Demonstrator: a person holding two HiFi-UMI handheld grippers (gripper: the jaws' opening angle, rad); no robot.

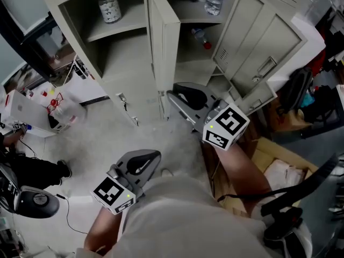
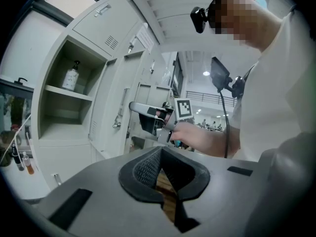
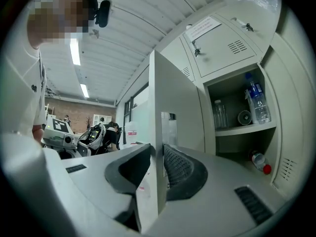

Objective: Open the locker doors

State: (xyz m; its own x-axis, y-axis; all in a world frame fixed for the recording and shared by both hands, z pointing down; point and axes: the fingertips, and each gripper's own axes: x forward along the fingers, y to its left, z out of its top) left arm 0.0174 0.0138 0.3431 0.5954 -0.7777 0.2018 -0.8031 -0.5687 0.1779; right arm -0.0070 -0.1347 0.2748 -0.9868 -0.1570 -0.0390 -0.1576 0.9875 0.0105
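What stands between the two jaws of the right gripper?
The edge of the open beige metal locker door, with the right gripper closed on it; the right gripper view shows this.

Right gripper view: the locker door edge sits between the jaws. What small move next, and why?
Probably swing the locker door a little wider. The right gripper seems closed on its free edge, and the door stands roughly square to the open shelf, so it likely has travel left.
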